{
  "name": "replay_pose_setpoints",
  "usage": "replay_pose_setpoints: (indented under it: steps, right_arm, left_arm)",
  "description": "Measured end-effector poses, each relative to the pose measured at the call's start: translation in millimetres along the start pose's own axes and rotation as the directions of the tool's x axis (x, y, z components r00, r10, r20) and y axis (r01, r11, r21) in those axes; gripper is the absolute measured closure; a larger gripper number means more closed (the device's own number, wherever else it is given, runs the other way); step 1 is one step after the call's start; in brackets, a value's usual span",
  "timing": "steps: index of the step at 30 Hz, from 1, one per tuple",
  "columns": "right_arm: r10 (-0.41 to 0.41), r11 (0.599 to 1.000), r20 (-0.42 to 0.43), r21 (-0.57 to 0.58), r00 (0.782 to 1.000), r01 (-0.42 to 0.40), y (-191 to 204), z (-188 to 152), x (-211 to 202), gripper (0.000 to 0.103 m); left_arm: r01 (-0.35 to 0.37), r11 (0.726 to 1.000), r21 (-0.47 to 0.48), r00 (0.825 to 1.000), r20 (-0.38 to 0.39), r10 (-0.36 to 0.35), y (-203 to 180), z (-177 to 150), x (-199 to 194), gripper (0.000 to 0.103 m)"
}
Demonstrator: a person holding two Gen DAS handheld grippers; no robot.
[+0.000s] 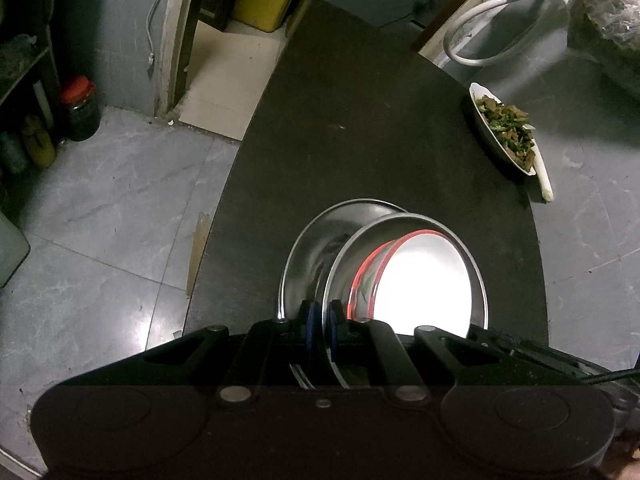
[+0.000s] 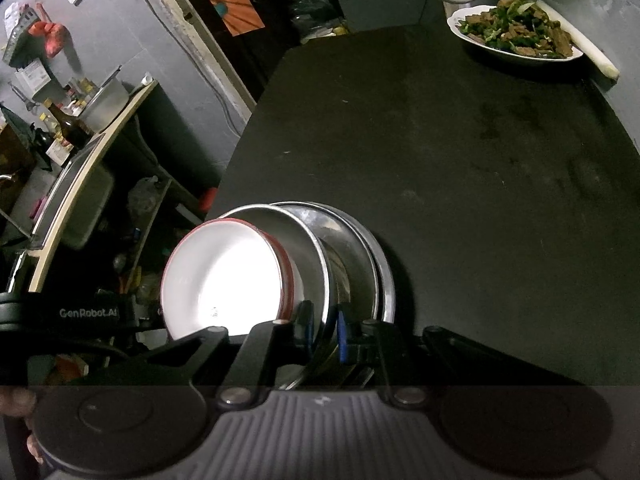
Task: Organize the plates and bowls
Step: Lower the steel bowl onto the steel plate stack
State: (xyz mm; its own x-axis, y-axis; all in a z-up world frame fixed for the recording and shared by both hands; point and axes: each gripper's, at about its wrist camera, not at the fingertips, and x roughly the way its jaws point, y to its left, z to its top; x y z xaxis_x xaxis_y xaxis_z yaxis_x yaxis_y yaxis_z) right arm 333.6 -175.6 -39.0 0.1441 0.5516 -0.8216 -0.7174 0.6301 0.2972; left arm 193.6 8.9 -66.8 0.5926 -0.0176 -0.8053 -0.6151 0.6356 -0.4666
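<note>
Presently, findings by item:

Left gripper (image 1: pixel 320 320): fingers drawn close together, clamped on the rim of a steel dish (image 1: pixel 344 256); blue pads (image 1: pixel 310 322) sit either side of the thin metal edge.

Right gripper (image 2: pixel 324 330): likewise nearly closed, pinching the opposite rim of the steel dish (image 2: pixel 308 248) between its blue pads (image 2: pixel 341 336).

Stack: the steel dish holds a white bowl with a red rim (image 1: pixel 420 280), nested inside it. Beneath or behind it sits at least one more steel plate (image 1: pixel 316 236); the right wrist view shows further steel rims (image 2: pixel 372 256), but the exact count cannot be told from the glare.

Bowl, right view: the white bowl (image 2: pixel 224 276) is strongly lit and overexposed; its inside appears bare.

Position of stack: at the near edge of a dark table (image 1: pixel 360 120), tilted relative to both cameras, held between the two grippers.

Other dish: a white plate of cooked food (image 2: pixel 516 36), brown pieces with greens, stands at the far right of the table (image 2: pixel 440 140), well apart from the stack. A pale stalk (image 2: pixel 580 46) lies just beside it.

Surroundings: grey floor tiles (image 1: pixel 100 200), a red-lidded jar (image 1: pixel 80 108), a yellow container (image 1: pixel 266 0).
</note>
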Motion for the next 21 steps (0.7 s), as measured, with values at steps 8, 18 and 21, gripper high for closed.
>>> replay_pose_setpoints:
  steps: [8, 18, 21]
  right_arm:
    - [0.0, 1.0, 0.003, 0.006, 1.0, 0.0, -2.1, -1.7, -0.6, 0.089]
    - [-0.013, 1.0, 0.012, -0.002, 1.0, 0.013, -0.7, -3.1, -0.5, 0.087]
    - [-0.029, 0.999, 0.018, -0.019, 0.999, 0.029, 3.3, -4.0, -0.8, 0.087]
  left_arm:
    - [-0.002, 1.0, 0.008, 1.0, 0.001, 0.002, -2.0, 0.6, 0.5, 0.098]
    - [-0.005, 1.0, 0.021, 1.0, 0.004, 0.005, -2.0, 0.3, 0.9, 0.097]
    - [-0.009, 1.0, 0.03, 1.0, 0.008, 0.009, -3.4, -0.1, 0.6, 0.097]
